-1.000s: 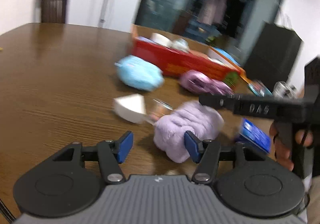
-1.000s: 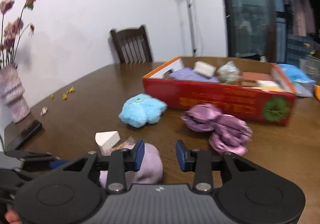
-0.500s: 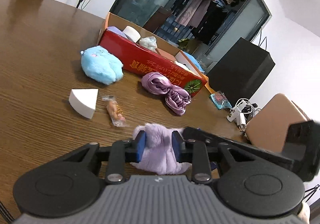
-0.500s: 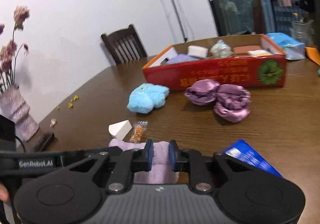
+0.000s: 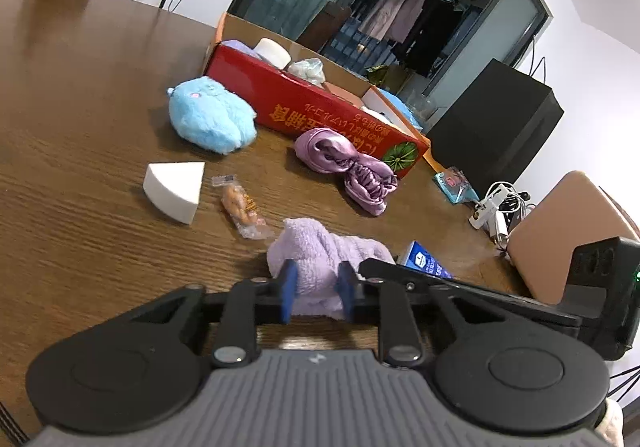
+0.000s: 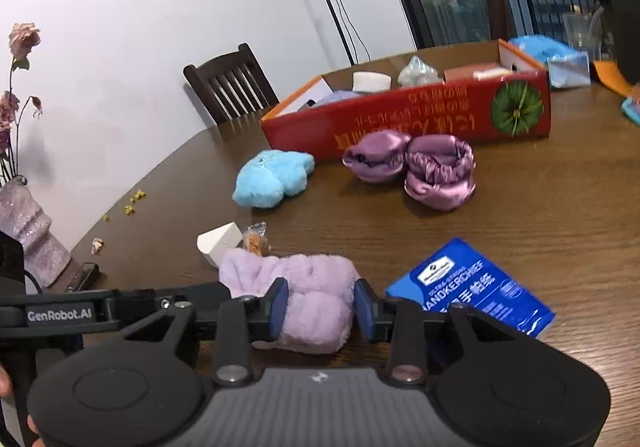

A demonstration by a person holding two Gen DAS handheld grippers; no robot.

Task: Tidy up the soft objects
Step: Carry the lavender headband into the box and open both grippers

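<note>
Brown table point(image 5: 80, 87), one lilac towel point(image 5: 320, 263), left hand-held gripper point(image 5: 316, 293) closing on it, right hand-held gripper point(image 6: 320, 305) opening.

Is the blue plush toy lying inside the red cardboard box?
No, the blue plush toy lies on the bare wooden table, in front of the red cardboard box and outside its wall.

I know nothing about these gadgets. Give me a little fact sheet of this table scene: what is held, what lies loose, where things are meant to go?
Held: lilac fluffy cloth, between the pads of both grippers
Left gripper: jaws closing, pinching the cloth
Right gripper: jaws opening, cloth between them
Loose on table: blue plush toy, purple satin bonnet, white sponge wedge, wrapped snack, blue tissue pack
Likely destination: red cardboard box, already holding items
</note>
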